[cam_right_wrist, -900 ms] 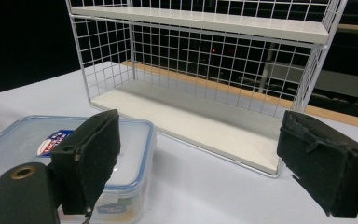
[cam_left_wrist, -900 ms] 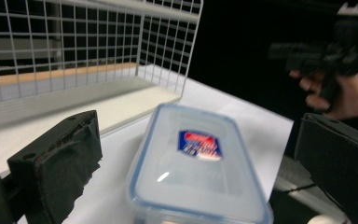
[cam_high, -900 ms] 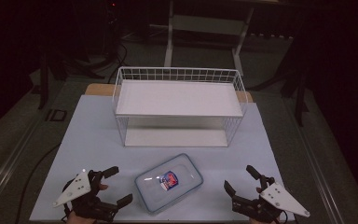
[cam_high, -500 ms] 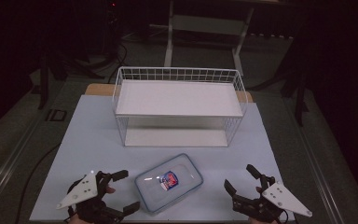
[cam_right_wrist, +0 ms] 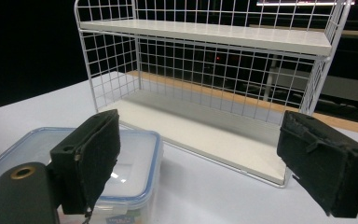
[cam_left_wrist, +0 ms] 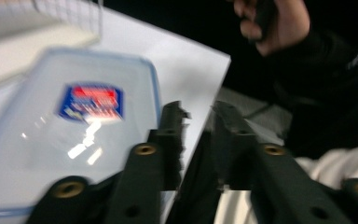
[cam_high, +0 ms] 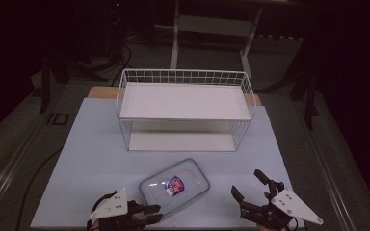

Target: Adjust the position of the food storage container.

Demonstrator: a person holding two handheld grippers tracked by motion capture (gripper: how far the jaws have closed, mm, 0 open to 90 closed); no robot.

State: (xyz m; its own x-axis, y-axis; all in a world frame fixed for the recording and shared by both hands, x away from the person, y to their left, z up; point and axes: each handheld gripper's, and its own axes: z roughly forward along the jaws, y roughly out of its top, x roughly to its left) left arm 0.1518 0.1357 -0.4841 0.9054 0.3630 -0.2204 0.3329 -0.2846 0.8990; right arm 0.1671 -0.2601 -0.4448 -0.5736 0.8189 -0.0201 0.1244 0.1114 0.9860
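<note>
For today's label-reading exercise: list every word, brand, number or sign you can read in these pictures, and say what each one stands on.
Nothing here can be read.
Sticker on the lid of the clear container: a blue and red label with white marks, too small in the high view and too blurred in the left gripper view.
White wire shelf: no writing seen.

The table (cam_high: pixel 91 154) is pale blue. The wire rack (cam_high: pixel 185 109) is white, a fine square grid, with white shelves. The clear box (cam_high: pixel 174 187) has a blue rim and a red-and-blue label. Both tools, left (cam_high: pixel 151 214) and right (cam_high: pixel 250 185), are black with pale grey plates.
</note>
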